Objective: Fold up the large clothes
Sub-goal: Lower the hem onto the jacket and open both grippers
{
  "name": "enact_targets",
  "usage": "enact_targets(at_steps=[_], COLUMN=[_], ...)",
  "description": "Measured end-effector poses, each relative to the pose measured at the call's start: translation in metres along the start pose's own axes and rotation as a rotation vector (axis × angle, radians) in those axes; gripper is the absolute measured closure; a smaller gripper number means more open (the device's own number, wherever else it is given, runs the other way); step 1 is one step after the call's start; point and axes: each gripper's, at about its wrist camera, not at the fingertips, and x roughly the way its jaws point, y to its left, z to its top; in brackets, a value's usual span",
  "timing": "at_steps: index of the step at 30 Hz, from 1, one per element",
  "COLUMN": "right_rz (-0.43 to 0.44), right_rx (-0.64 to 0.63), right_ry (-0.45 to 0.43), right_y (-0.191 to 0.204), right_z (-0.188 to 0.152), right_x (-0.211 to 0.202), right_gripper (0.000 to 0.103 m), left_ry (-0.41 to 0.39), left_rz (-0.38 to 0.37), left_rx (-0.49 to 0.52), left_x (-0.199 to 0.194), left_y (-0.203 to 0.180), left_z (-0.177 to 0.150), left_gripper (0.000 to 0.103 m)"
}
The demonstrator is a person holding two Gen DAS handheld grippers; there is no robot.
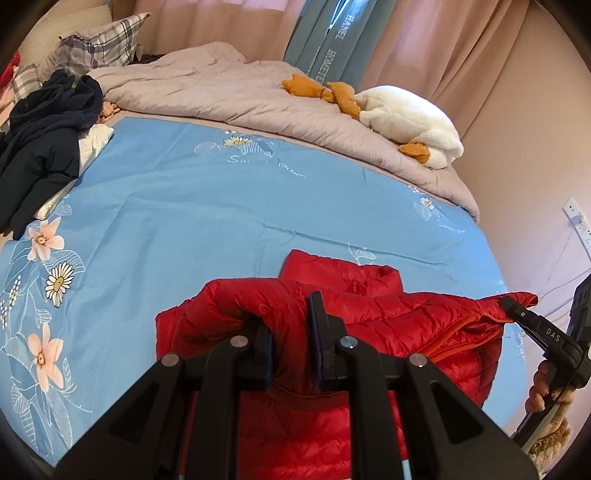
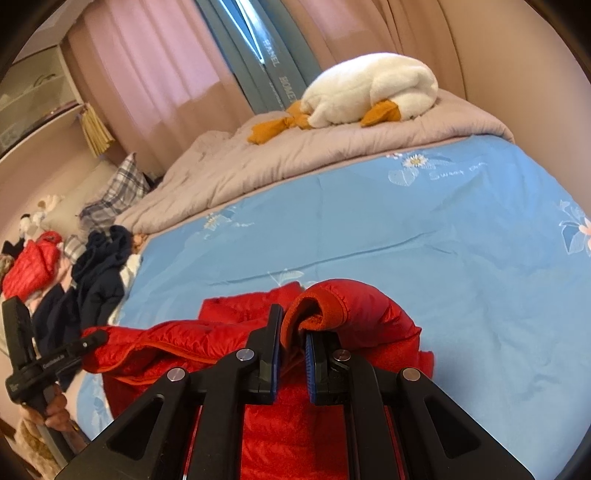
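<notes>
Red puffer jacket (image 1: 369, 317) lies at the near edge of the bed, bunched over the blue flowered sheet (image 1: 177, 206). My left gripper (image 1: 291, 332) has its jaws narrow with a fold of the jacket between them; whether the pads press on it I cannot tell. My right gripper (image 2: 293, 332) is pinched tight on the jacket's cuff (image 2: 317, 306), which curls up over the pads.

Only my left camera shows the right gripper from the side, biting the jacket's far corner, with my hand (image 1: 546, 387) on its handle. Only my right camera shows a second red jacket (image 2: 31, 266) in the heap at the bed's left edge.

Further along that left edge sits a pile of dark clothes (image 1: 44, 147). Beyond the sheet a grey quilt (image 1: 229, 96) is pushed back across the far side, with a white plush goose (image 1: 410, 122) resting on it toward the far right corner. A plaid pillow (image 1: 99, 44) sits at the far left corner. Pink curtains (image 2: 155, 74) and a teal curtain (image 1: 325, 33) hang behind.
</notes>
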Motion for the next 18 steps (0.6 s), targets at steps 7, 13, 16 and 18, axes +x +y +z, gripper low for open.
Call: enact_targets(at_steps=[7,13,16,18], right_rz=[-0.040,-0.074,-0.074,-0.078], right_rx=[0.031,0.019,0.003,0.000], right_ry=[0.016,0.018,0.008,-0.019], right_y=[-0.006,-0.002,0.001,0.001], right_z=[0.001,0.003,0.005,0.005], right_x=[0.015,0.023,0.021,0.015], right_gripper=[0.094,0.086,0.078,0.055], left_ry=[0.010,0.017,-0.012,-0.030], left_rz=[-0.012,-0.036,-0.075,-0.075], left_rx=[-0.007,-0.021,-0.011,-0.005], left_x=[0.020,0.026,0.017,0.011], left_y=[0.004,0.004,0.001,-0.002], left_z=[0.006,0.009,0.008,0.008], left_gripper=[0.082,0.062,0.038,0.034])
